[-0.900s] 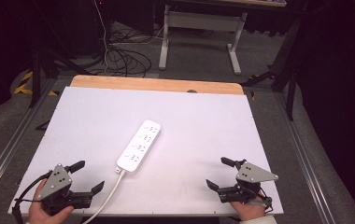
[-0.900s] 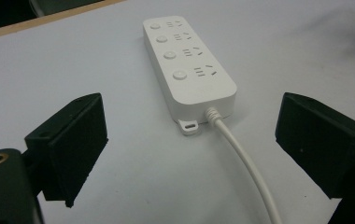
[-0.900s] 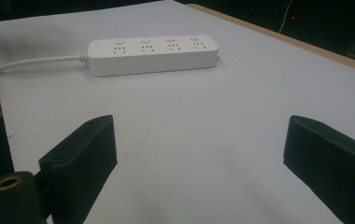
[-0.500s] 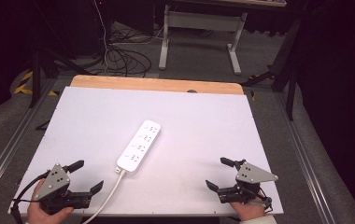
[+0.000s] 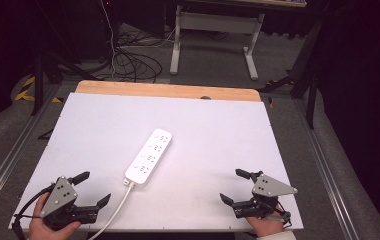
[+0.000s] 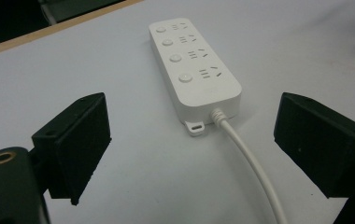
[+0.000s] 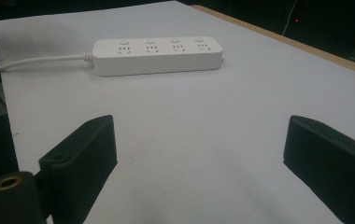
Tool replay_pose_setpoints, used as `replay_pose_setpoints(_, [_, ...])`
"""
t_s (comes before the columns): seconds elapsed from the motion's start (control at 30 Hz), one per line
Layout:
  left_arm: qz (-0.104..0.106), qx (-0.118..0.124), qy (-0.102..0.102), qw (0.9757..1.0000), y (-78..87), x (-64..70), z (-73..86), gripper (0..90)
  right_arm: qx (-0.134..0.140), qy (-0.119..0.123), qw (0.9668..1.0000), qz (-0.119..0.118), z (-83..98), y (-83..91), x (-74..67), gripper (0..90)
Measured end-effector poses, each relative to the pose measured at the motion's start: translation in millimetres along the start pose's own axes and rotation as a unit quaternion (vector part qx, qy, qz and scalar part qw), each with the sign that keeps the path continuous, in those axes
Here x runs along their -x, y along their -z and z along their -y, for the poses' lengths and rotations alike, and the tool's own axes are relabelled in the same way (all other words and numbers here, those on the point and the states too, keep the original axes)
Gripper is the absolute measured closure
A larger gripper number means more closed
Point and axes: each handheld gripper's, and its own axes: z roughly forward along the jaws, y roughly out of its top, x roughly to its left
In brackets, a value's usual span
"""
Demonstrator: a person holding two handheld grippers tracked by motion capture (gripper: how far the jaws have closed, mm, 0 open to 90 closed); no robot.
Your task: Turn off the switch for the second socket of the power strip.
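A white power strip (image 5: 148,156) with several sockets lies diagonally in the middle of the white tabletop (image 5: 218,125). Its white cable (image 5: 115,210) runs off the near edge. At the near left, a hand holds my left gripper (image 5: 94,188) open, with nothing between its jaws. In the left gripper view the strip (image 6: 194,65) and its cable (image 6: 252,163) lie just ahead of the left gripper (image 6: 192,135). My right gripper (image 5: 232,185) rests open and empty at the near right. In the right gripper view the strip (image 7: 159,55) lies well beyond the right gripper (image 7: 199,140).
A wooden strip (image 5: 168,91) borders the table's far edge. Behind it on the dark floor are loose cables (image 5: 128,60) and a grey desk frame (image 5: 213,35). Metal rails (image 5: 8,165) run along both sides of the table.
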Motion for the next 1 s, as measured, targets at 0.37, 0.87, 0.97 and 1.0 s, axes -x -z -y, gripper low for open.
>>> replay_pose_setpoints(0.37, [0.008, -0.015, 0.001, 0.9998, -7.4, 1.0, -15.2, 20.1, -0.003, 0.002, 1.0000, -0.002, -0.4, -1.3, -0.9, 10.3])
replay_pose_setpoints(0.87, [0.017, -0.020, 0.000, 0.9997, -25.0, -1.6, -45.7, 21.6, -0.005, 0.000, 0.9999, -0.009, 0.2, -2.8, -1.1, 10.4])
replay_pose_setpoints(0.97, [0.020, -0.019, -0.001, 0.9996, -28.9, -2.7, -51.7, 24.9, -0.006, 0.000, 0.9999, -0.008, 0.4, -3.1, -1.1, 10.3])
replay_pose_setpoints(1.0, [0.023, -0.019, 0.001, 0.9996, -30.3, -3.1, -53.5, 25.1, -0.006, 0.000, 0.9999, -0.008, 0.4, -3.1, -1.1, 10.3])
